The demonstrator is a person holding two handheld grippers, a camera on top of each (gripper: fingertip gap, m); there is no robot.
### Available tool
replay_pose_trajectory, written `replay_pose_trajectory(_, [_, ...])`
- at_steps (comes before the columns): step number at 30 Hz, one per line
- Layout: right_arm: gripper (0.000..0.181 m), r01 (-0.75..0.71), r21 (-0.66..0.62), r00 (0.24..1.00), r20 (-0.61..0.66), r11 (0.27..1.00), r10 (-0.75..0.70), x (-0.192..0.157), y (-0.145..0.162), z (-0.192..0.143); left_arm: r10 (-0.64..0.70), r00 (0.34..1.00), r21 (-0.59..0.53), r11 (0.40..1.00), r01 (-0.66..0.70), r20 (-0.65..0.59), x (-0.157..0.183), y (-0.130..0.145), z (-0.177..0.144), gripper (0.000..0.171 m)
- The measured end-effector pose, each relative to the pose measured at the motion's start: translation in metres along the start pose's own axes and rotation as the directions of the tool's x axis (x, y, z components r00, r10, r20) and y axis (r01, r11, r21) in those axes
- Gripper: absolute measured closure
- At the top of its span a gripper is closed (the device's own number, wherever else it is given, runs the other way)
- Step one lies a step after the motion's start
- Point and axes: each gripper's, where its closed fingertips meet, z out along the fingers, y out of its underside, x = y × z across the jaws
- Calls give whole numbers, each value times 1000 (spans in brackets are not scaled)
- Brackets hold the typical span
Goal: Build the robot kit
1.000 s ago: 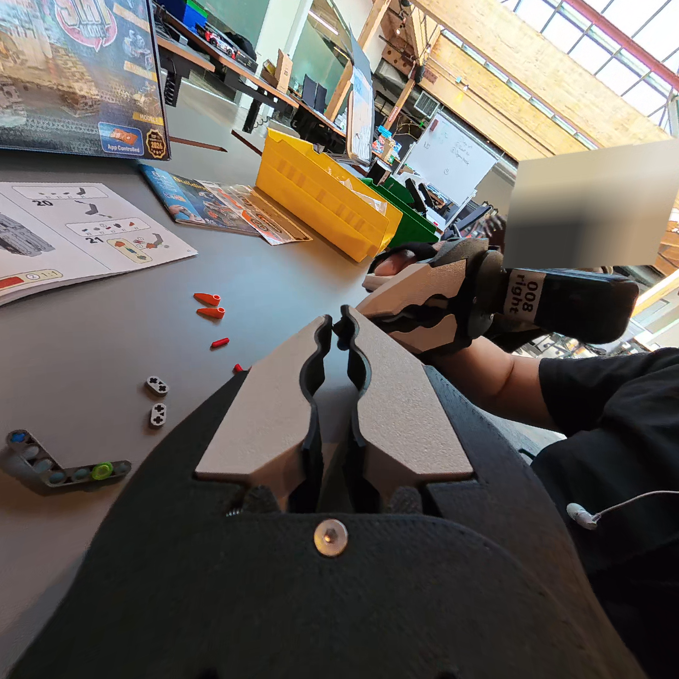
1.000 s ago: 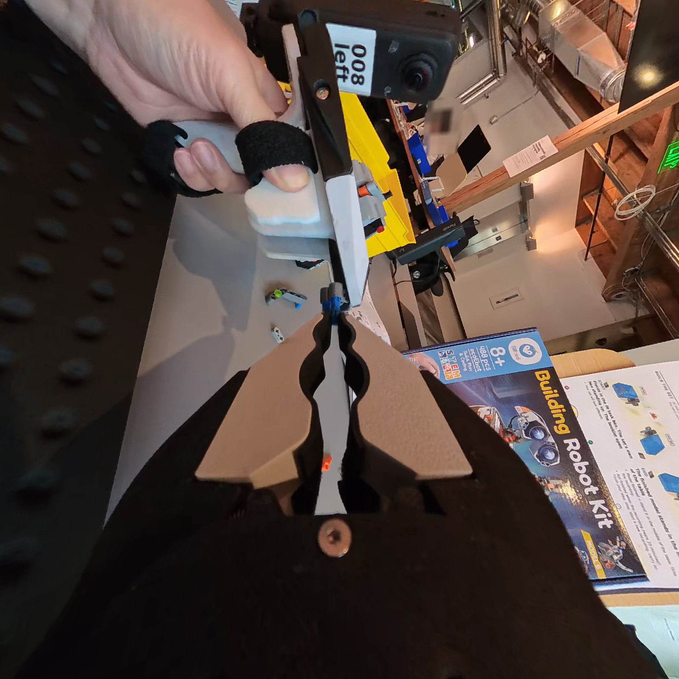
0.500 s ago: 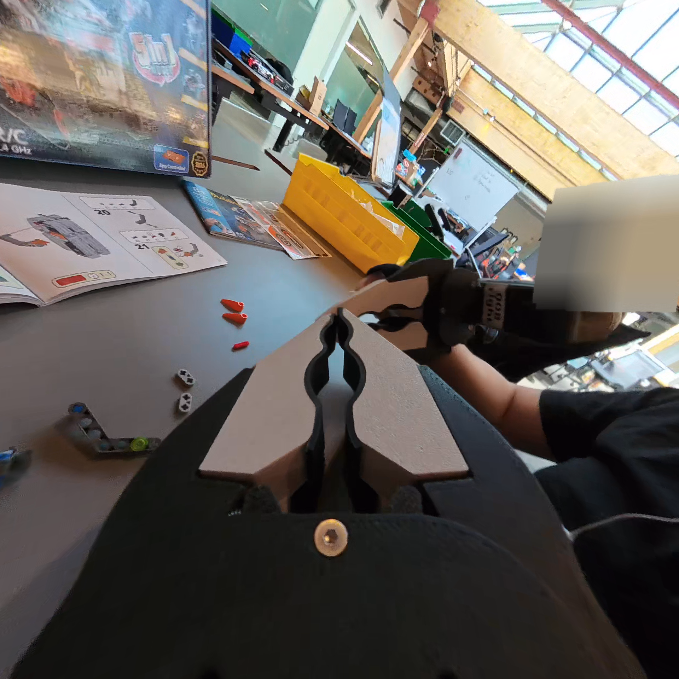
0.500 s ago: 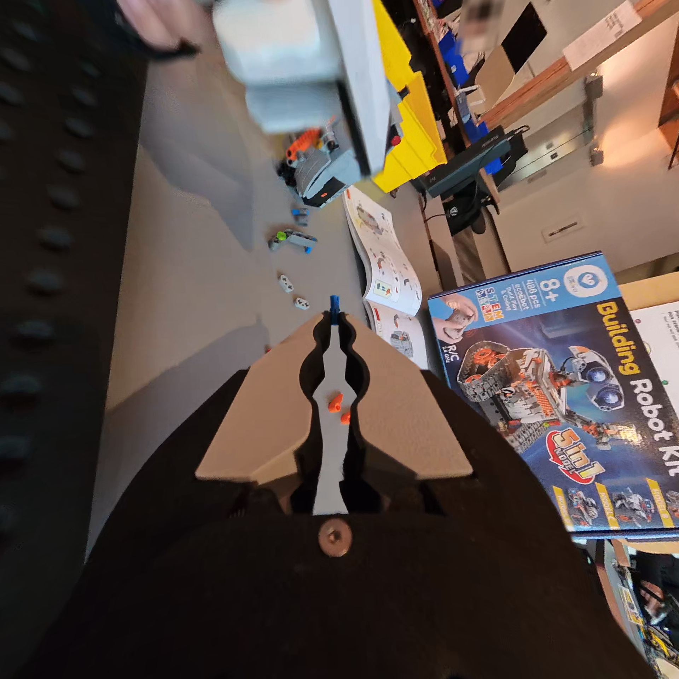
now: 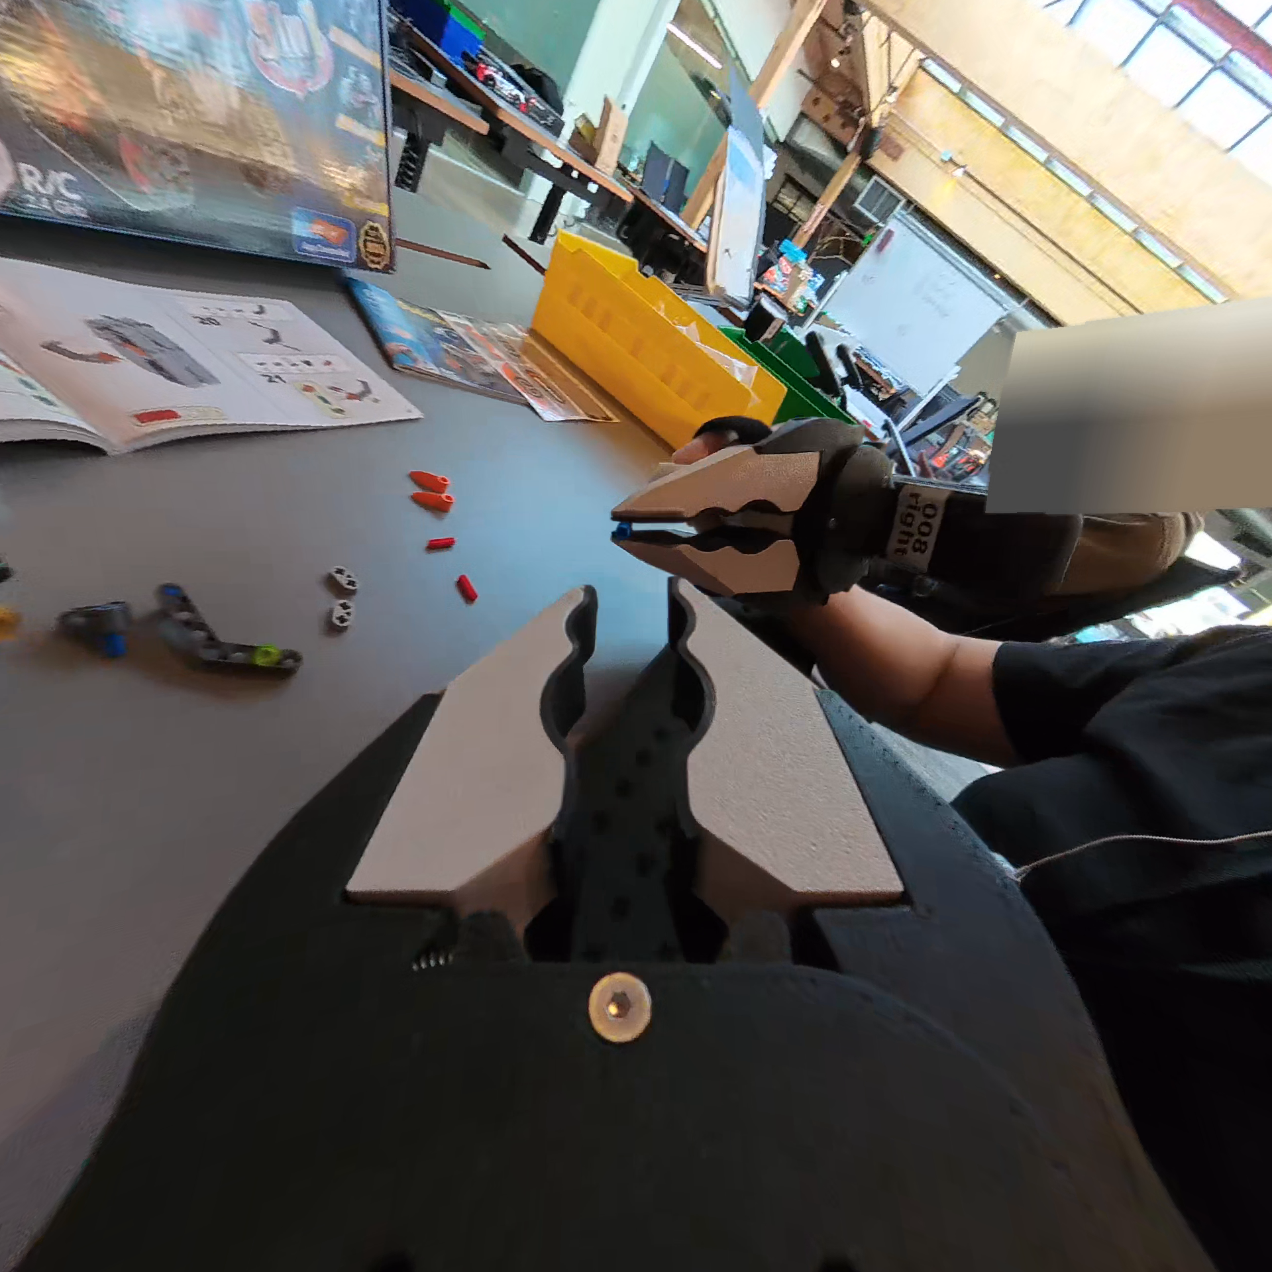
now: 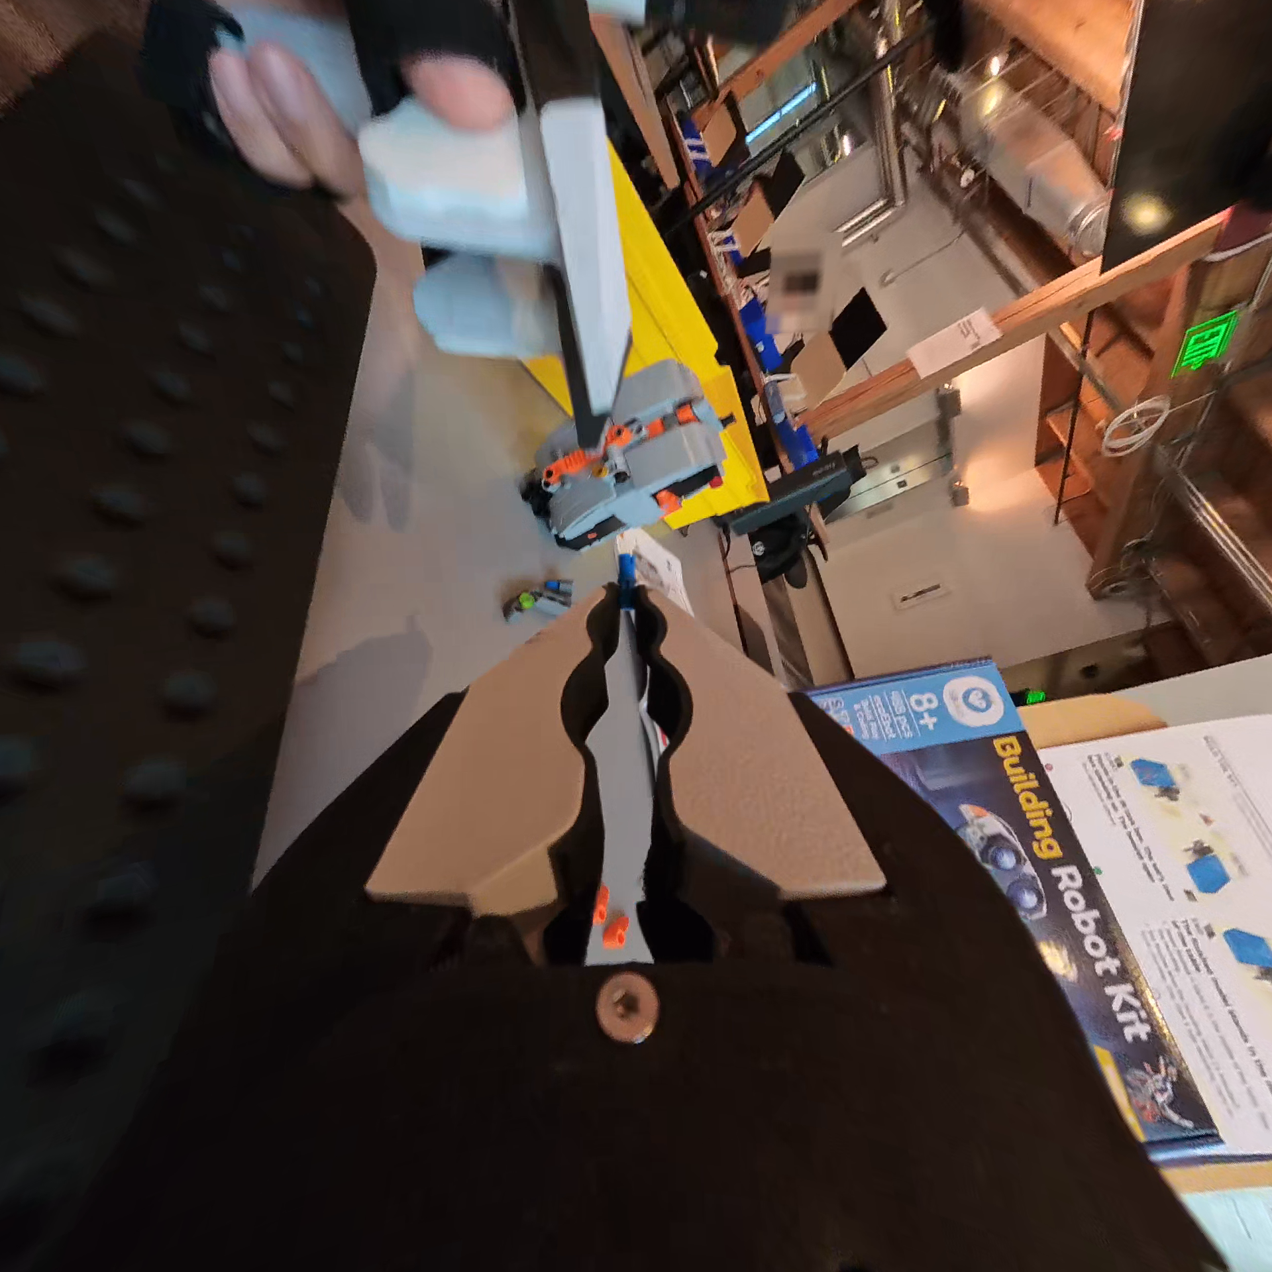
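My left gripper [image 5: 632, 597] is open and empty above the grey table [image 5: 206, 791]. My right gripper [image 5: 617, 530] is close ahead of it, to the right, and is shut on a small blue pin [image 5: 622, 529]. In the right wrist view the blue pin [image 6: 626, 577] sticks out of my right gripper's [image 6: 625, 597] tips. The left gripper's fingers [image 6: 592, 275] show blurred at the top. A grey and orange brick model [image 6: 633, 461] stands on the table beyond them.
On the table lie two orange cones [image 5: 430, 490], red pins [image 5: 440, 544], two white connectors [image 5: 342, 579], a dark angled beam [image 5: 220, 640] and a grey-blue piece [image 5: 96, 623]. Behind are an open manual [image 5: 193, 365], a kit box [image 5: 193, 124], a leaflet [image 5: 482, 358] and yellow [image 5: 647, 344] and green [image 5: 791, 372] bins. The left gripper's tips are roughly 5 cm from the right gripper's. The grey-blue piece [image 5: 96, 623] is about equally far from each gripper, around 15 cm.
My left gripper has opened; it was shut before. The two grippers have drawn apart, and the right one has kept the blue pin in its tips.
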Motion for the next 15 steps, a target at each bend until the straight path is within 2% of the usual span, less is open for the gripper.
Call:
replay_pose_trajectory(6, [178, 25, 15, 1000, -5, 1000, -25, 0, -9, 7, 3, 997, 15, 1000, -2, -76, 6, -2, 17, 157])
replay_pose_trajectory(11, [178, 62, 43, 998, 11, 997, -62, -4, -17, 12, 147, 989, -14, 989, -147, 10, -4, 2, 19, 160])
replay_pose_trajectory(13, [178, 69, 37, 997, 20, 997, -69, -6, -18, 15, 169, 986, -26, 985, -169, -2, -3, 5, 18, 170])
replay_pose_trajectory(15, [178, 79, 48, 997, 18, 996, -80, -6, -20, 17, 158, 987, -14, 987, -158, -11, -4, 4, 16, 170])
